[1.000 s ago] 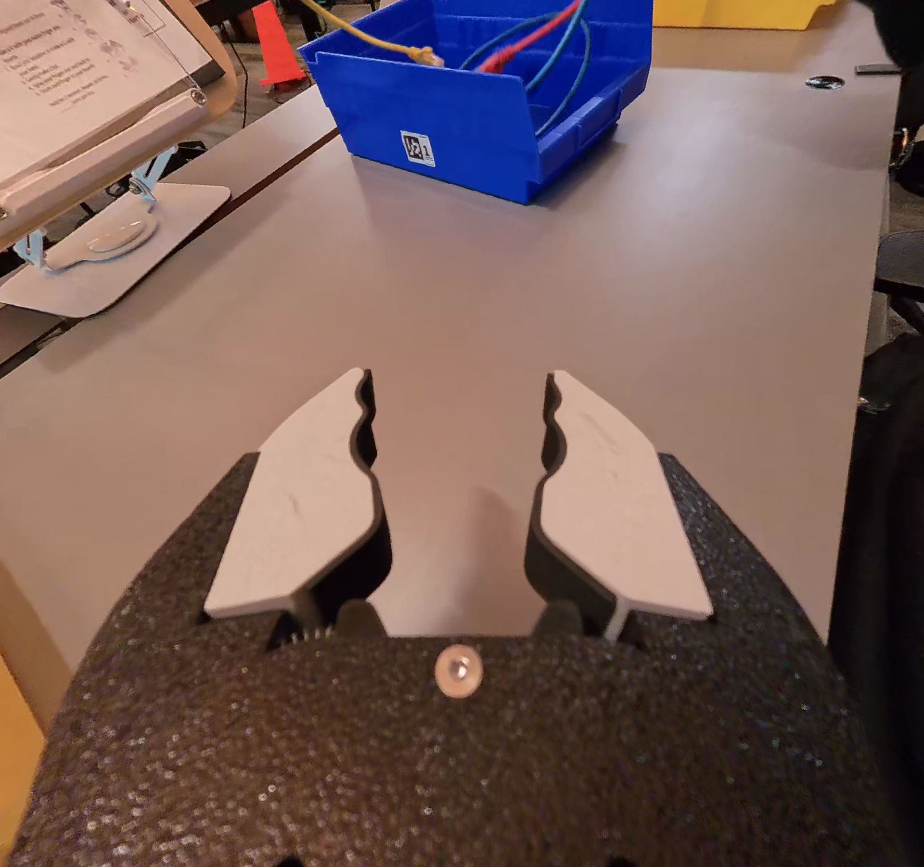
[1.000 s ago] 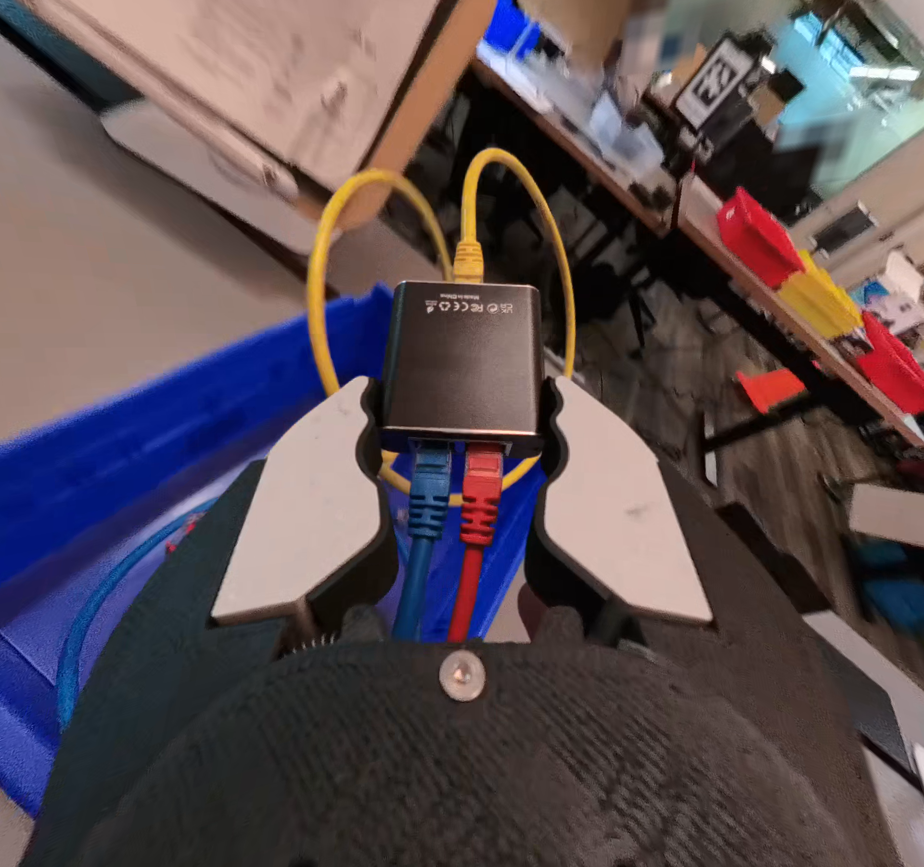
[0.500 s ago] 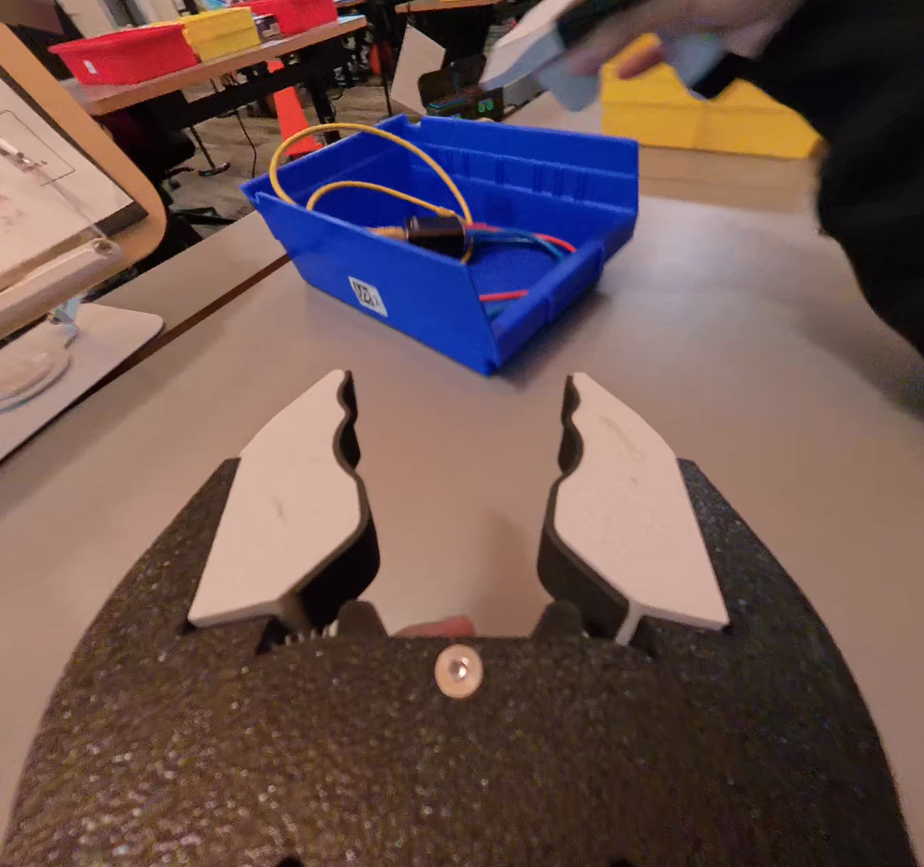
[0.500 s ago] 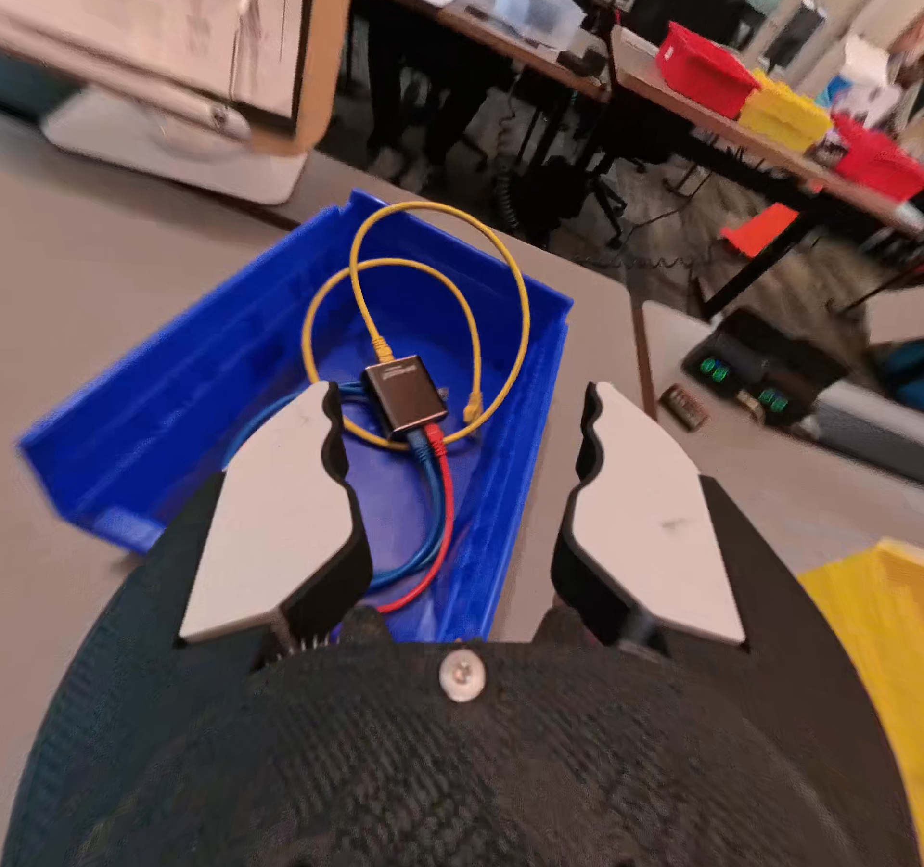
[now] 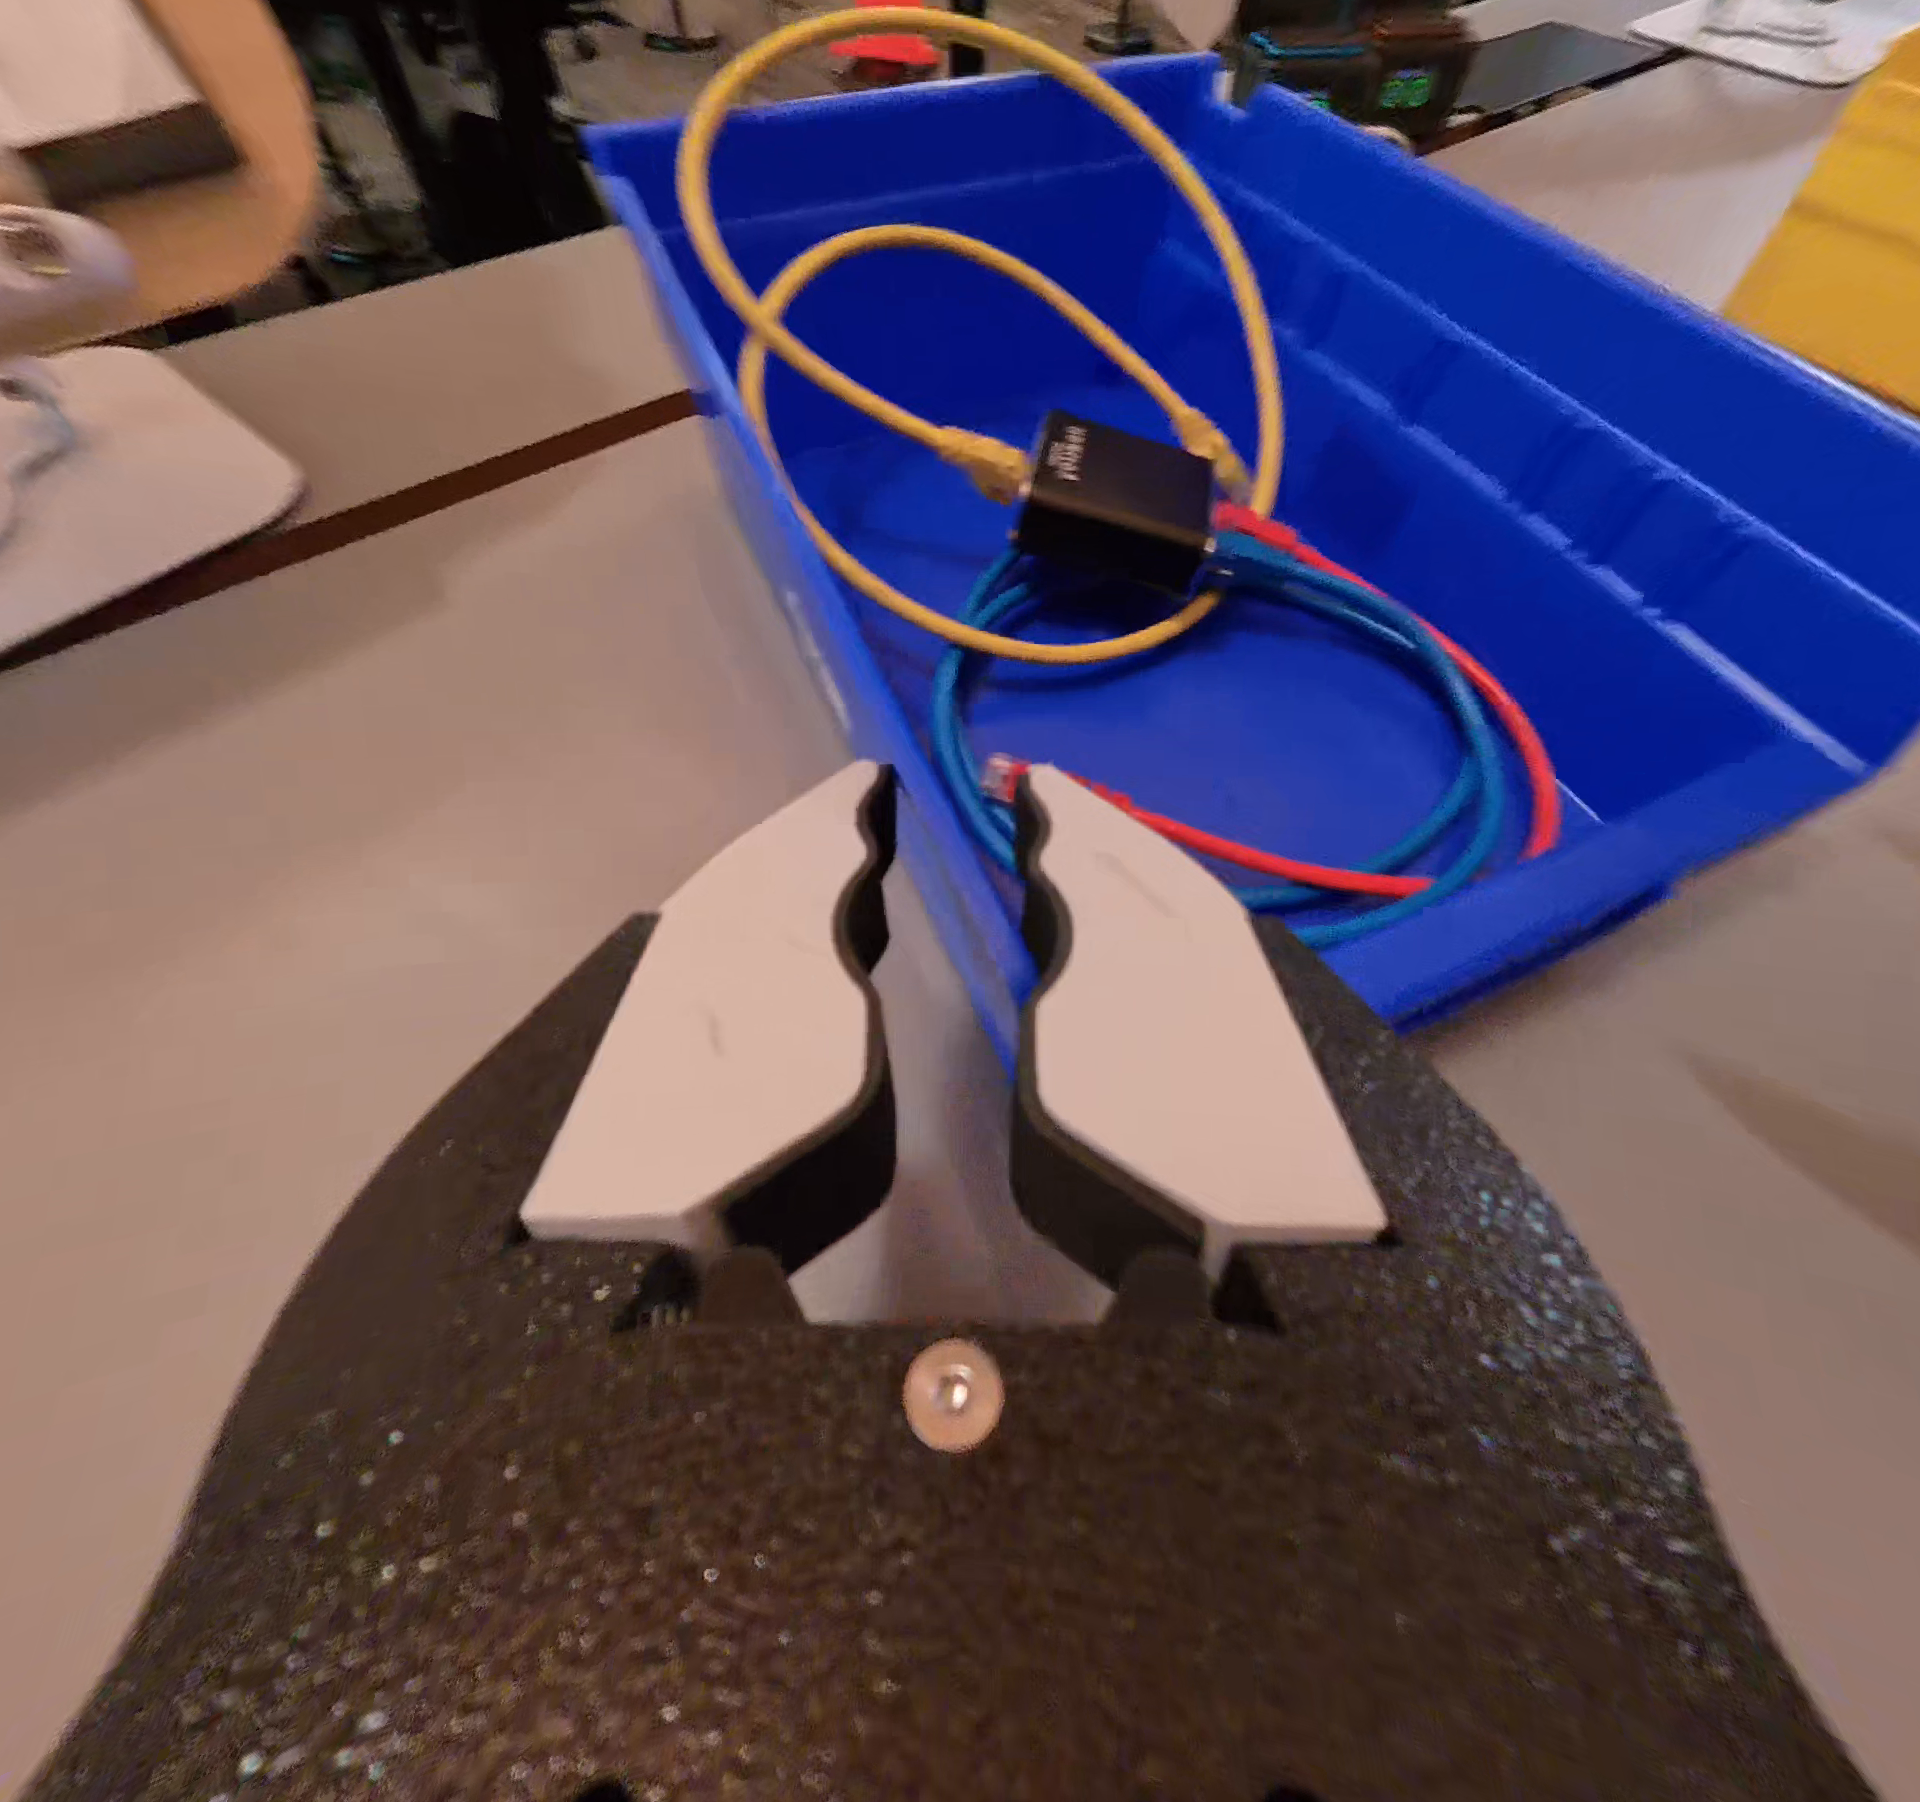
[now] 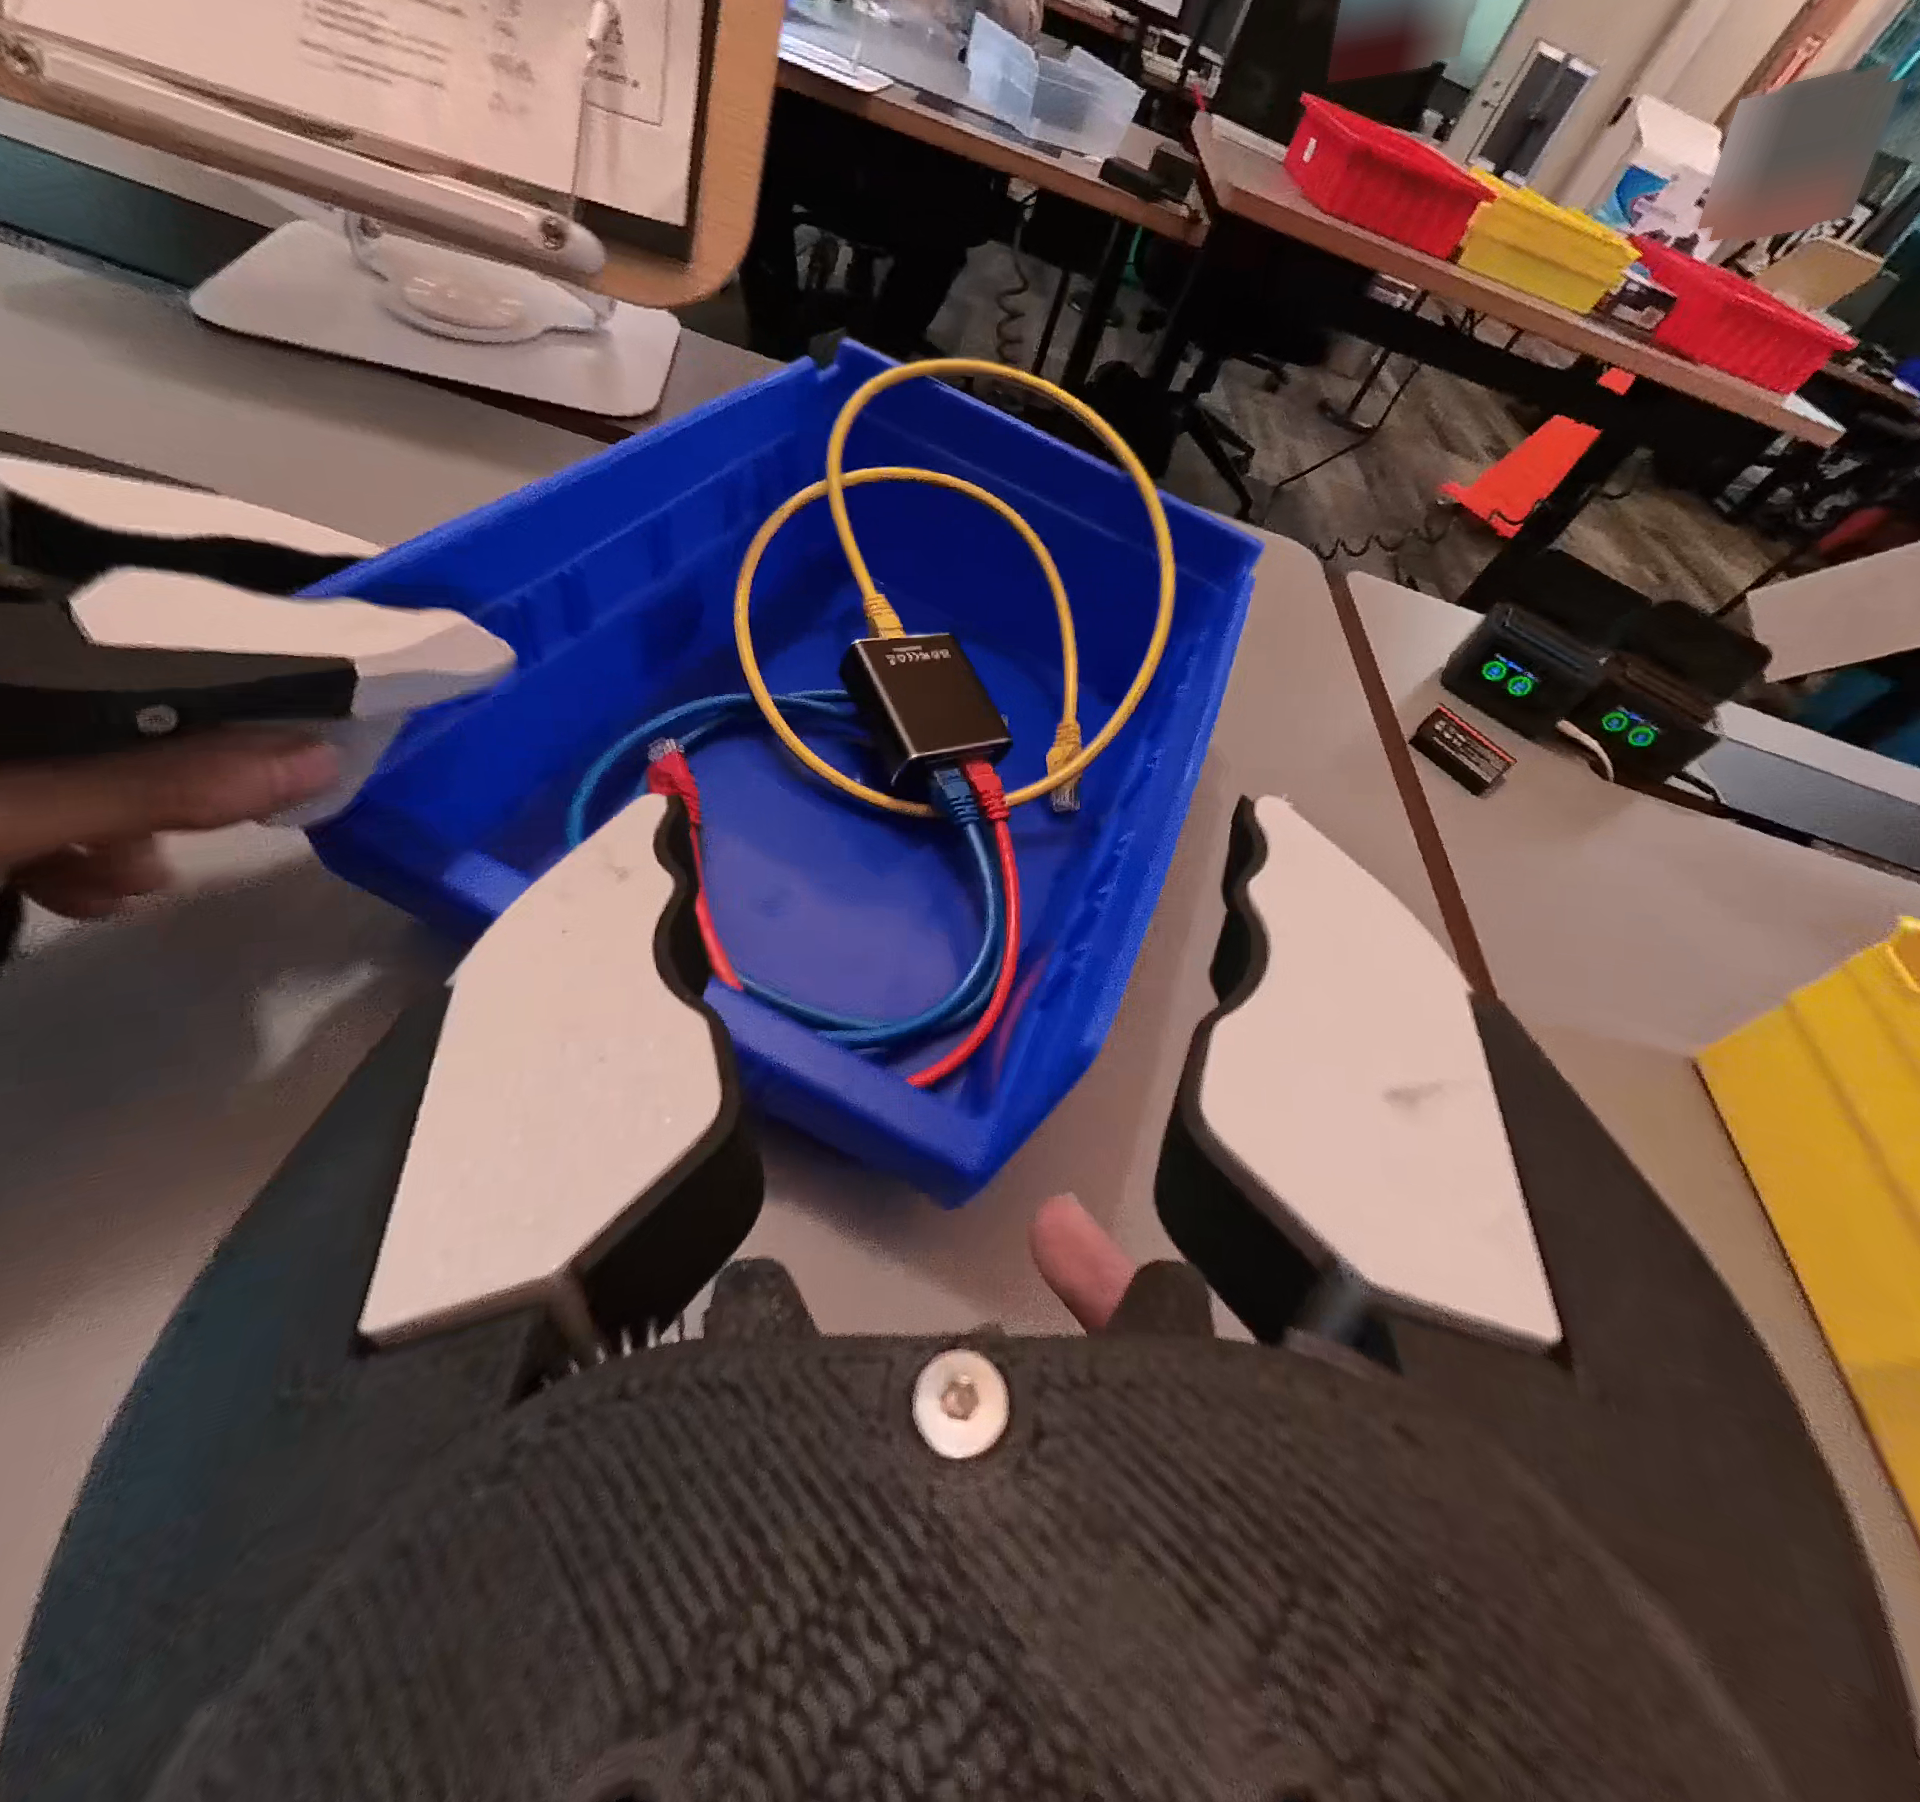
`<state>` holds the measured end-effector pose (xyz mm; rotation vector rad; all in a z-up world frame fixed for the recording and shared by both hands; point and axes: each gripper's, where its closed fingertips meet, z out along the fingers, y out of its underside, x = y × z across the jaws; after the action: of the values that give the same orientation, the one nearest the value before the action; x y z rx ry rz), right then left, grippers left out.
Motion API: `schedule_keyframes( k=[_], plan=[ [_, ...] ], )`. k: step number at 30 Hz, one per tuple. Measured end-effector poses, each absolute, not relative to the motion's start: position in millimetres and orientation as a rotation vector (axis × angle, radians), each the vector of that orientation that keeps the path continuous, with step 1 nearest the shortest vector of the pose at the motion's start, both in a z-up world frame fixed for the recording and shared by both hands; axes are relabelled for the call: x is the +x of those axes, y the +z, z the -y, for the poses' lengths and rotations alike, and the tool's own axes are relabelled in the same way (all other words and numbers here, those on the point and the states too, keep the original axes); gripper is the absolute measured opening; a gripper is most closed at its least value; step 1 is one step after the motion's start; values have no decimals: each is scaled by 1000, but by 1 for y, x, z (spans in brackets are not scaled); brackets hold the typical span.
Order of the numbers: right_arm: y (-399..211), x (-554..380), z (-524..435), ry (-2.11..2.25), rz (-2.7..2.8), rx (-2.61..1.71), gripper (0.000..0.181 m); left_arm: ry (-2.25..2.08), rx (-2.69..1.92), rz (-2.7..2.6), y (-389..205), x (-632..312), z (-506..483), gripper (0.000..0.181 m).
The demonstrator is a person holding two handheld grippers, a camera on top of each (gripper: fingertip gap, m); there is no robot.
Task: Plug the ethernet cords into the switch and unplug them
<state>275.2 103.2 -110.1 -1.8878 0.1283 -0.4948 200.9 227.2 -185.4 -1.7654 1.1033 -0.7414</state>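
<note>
The black switch (image 6: pixel 925 703) lies in the blue bin (image 6: pixel 1195 765). A yellow cord (image 6: pixel 1143 505) is plugged into its far end. A blue cord (image 6: pixel 862 1030) and a red cord (image 6: pixel 966 1040) are plugged into its near end. Each cord's other end lies loose in the bin. My right gripper (image 6: pixel 956 817) is open and empty above the bin's near corner. My left gripper (image 5: pixel 954 786) has closed around the bin's side wall (image 5: pixel 935 921). It also shows in the right wrist view (image 6: pixel 416 661) at that wall. The switch (image 5: pixel 1117 505) also shows in the left wrist view.
The bin stands on a grey table (image 5: pixel 364 817). A document holder on a white stand (image 6: pixel 436 318) is behind the bin to the left. A yellow bin (image 6: pixel 1829 1129) is at the right. Small black devices with green lights (image 6: pixel 1527 672) sit on the neighbouring table.
My right gripper let the switch go into the bin, opened wide and drew back. My left gripper moved up to the bin and closed on its side wall.
</note>
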Motion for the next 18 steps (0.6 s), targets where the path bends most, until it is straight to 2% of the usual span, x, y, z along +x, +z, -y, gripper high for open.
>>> schedule_keyframes(
  k=[3,10,14,18],
  plan=[
    [-108,259,-112,-518,-88,-1900,97,-649,-1780,-1078,-185,173,-250,6],
    [-94,174,-147,-430,129,-1861,98,-694,-1781,-1068,-184,63,-271,4],
    [-74,84,-183,-143,290,-1781,98,-640,-1790,-1049,-184,-23,-270,5],
    [-27,-21,-236,221,435,-1676,99,-552,-1796,-1012,-183,-106,-255,5]
  ],
)
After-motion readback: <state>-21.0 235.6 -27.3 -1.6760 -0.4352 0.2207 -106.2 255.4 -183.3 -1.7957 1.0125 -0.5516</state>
